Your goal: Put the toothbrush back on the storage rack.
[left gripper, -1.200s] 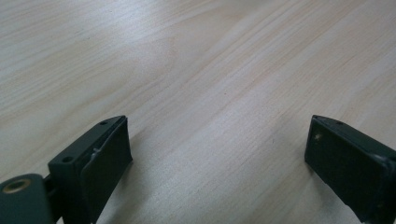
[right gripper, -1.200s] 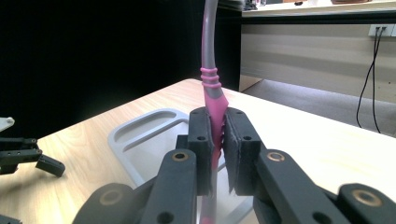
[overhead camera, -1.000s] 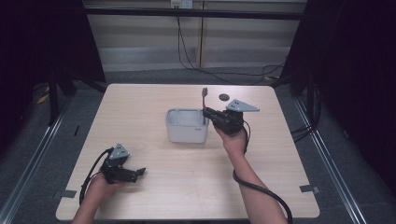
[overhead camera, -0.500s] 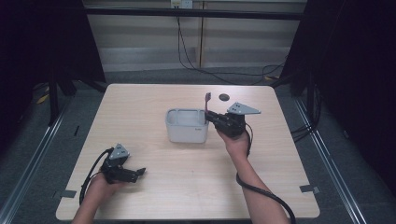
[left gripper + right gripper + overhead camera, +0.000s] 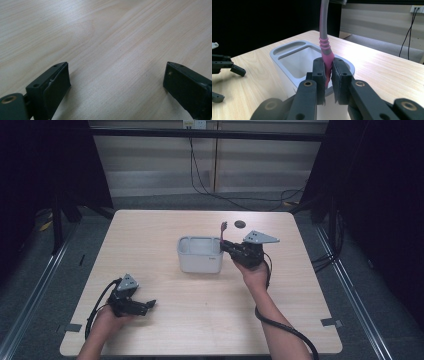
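Two grippers, one utensil held upright.
My right gripper (image 5: 329,82) clamps the pink-handled utensil (image 5: 325,53) at frame center, above the white bin (image 5: 200,254); my left gripper (image 5: 145,306) rests apart, lower left, on the surface (image 5: 150,230).

Utensil (image 5: 325,37) top cut off; small dark disc (image 5: 240,224) unidentifiable.

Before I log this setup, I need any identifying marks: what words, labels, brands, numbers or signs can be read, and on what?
None: no readable text stands on the white plastic two-compartment container, the pink-and-grey handled tool clamped in the right gripper, the open left gripper, the light wooden table or the small dark round disc.
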{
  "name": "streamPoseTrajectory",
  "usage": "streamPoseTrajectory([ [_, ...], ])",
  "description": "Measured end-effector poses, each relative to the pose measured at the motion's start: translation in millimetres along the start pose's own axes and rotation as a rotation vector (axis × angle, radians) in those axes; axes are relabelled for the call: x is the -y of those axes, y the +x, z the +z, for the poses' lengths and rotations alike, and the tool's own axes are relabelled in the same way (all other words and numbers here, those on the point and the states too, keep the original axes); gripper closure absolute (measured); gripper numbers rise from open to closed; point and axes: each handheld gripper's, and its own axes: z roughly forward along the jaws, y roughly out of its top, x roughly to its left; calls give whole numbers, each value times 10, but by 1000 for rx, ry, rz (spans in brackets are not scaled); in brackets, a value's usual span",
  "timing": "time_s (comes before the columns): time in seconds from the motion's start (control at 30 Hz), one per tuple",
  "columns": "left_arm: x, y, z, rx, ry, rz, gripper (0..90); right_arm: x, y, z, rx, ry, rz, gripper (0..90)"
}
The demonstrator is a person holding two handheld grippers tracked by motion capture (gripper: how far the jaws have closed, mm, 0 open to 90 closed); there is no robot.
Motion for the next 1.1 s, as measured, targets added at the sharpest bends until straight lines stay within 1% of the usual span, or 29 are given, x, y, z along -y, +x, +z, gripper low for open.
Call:
streamPoseTrajectory([
  [0.53,0,0,0,0,0,0,66,8,-13,-9,-4,22,18,816],
  [0.87,0,0,0,0,0,0,67,16,-10,-5,-6,30,21,812],
  [0.97,0,1,-1,0,1,1,66,10,-10,-4,-6,36,10,813],
  [1.1,0,1,-1,0,1,1,67,4,-13,-9,-6,37,11,810],
])
